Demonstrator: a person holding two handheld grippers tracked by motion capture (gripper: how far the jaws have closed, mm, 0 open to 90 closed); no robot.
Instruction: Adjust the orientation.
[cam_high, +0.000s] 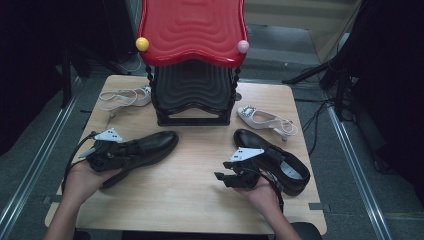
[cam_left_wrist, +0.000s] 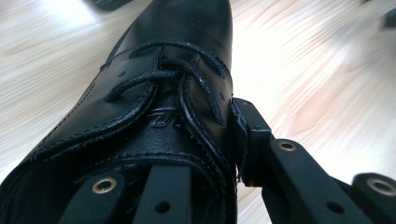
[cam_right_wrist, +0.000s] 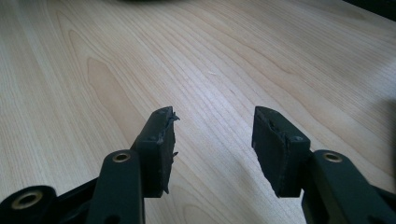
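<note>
- Black lace-up leather shoe (cam_left_wrist: 154, 93) is lying near the wooden table's (cam_high: 195, 175) left edge, with the left gripper's (cam_high: 107, 150) fingers clamping its collar.
- Right gripper's (cam_right_wrist: 212, 140) fingers are hanging parted over bare table.

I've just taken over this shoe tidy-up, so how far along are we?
Nothing is on the rack yet: both white heels lie on the table. In hand: the left gripper clamps the laced black shoe. Left: the right gripper is open and empty beside the other black shoe.
</note>
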